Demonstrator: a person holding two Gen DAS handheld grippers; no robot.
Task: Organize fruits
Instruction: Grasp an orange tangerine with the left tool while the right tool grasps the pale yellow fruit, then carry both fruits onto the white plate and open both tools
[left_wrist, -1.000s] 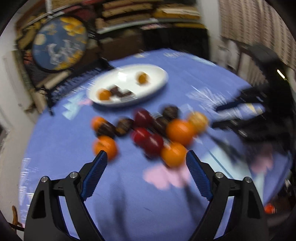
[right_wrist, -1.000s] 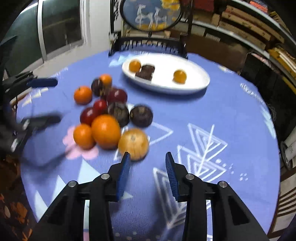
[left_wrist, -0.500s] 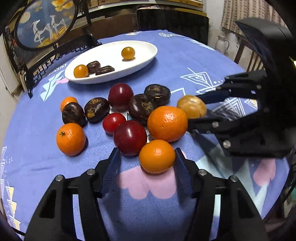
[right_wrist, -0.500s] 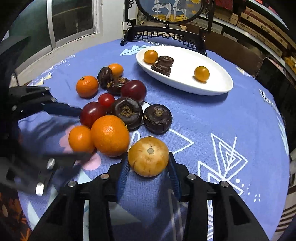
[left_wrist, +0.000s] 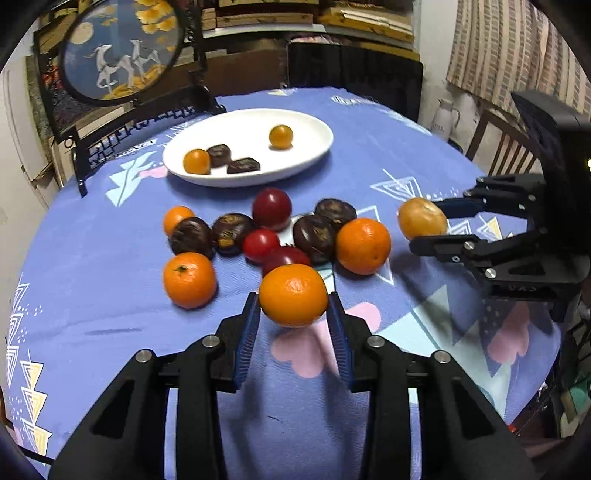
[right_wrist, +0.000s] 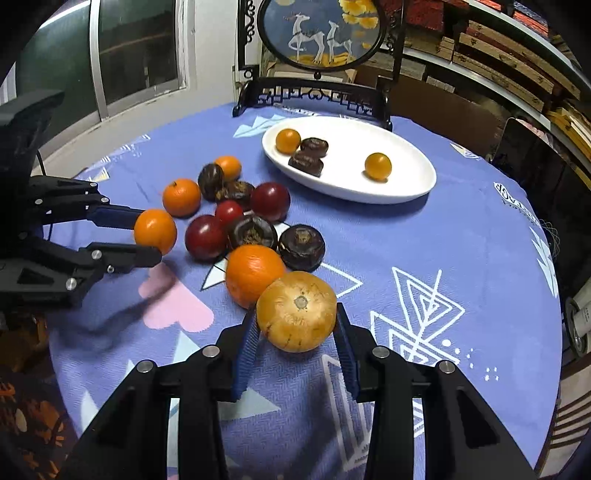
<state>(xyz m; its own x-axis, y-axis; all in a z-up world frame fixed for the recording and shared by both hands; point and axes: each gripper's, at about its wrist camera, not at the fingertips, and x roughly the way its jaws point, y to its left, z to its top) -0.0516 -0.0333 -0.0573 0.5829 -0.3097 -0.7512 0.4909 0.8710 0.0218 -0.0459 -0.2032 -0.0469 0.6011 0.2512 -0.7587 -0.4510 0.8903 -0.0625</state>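
Note:
My left gripper (left_wrist: 293, 321) is shut on a small orange (left_wrist: 293, 295) and holds it just above the blue tablecloth; it also shows in the right wrist view (right_wrist: 155, 230). My right gripper (right_wrist: 297, 332) is shut on a yellow-brown round fruit (right_wrist: 296, 311), also lifted; it shows in the left wrist view (left_wrist: 422, 218). A pile of oranges, red plums and dark brown fruits (left_wrist: 269, 232) lies between them. The white oval plate (left_wrist: 306, 155) at the back holds two small yellow-orange fruits and two dark pieces.
A round painted screen on a black stand (left_wrist: 122, 51) stands behind the plate. The round table's edge (left_wrist: 517, 406) drops off at the near right. A wooden chair (left_wrist: 498, 144) stands at the right. Shelves line the back wall.
Both grippers have closed on their fruits and lifted them off the cloth. The left one holds the small orange, the right one the yellow-brown fruit.

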